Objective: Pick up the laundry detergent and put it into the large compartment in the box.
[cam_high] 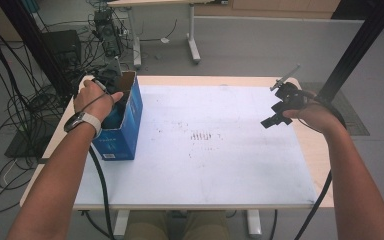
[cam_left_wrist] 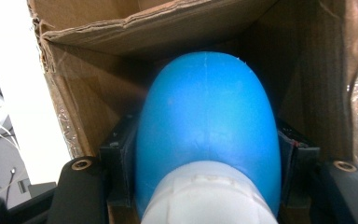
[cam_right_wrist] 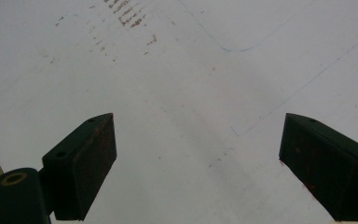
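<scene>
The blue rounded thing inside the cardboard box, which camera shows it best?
The left gripper view: the blue rounded object sits close up between the left gripper jaws, inside the cardboard box. The high view gives a blue sliver behind the left hand.

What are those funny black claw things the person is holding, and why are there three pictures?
Each one is a hand-held gripper: a squeezing tool with two black jaws. One picture looks down from above the table. The other two come from little cameras riding on each tool. The left hand-held gripper reaches into a blue cardboard box and squeezes a blue and white bottle. The right hand-held gripper is open and holds nothing; it hangs over the white table near some brown smudges.
</scene>
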A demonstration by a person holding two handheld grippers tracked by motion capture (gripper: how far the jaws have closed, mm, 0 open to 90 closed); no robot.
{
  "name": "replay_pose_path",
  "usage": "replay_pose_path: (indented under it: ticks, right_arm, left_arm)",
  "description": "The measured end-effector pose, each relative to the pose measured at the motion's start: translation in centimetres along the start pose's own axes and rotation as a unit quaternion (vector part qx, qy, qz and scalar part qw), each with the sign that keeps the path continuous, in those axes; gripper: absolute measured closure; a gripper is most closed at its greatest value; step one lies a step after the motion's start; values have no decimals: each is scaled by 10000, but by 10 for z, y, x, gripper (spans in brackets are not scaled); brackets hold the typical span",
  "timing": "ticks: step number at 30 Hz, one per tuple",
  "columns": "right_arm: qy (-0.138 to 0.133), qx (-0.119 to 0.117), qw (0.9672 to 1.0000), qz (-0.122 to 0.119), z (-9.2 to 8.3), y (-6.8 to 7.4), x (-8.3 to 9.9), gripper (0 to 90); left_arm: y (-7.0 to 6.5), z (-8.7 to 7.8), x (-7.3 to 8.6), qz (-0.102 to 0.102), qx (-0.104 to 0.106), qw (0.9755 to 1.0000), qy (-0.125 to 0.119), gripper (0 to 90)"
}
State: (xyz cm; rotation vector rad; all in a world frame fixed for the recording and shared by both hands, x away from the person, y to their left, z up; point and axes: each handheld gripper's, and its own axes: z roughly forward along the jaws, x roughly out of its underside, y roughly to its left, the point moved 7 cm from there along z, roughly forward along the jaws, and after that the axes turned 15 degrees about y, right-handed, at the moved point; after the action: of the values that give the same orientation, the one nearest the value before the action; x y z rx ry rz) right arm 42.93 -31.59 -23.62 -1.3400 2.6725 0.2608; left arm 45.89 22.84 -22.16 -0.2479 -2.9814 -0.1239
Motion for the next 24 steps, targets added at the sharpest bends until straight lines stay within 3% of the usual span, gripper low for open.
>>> replay_pose_path:
  ticks: [24]
  right_arm:
    - [-25, 13, 10000, -12, -1, 0, 1, 112]
  left_arm:
    - [0, 0, 2, -9, 1, 10000, -23, 373]
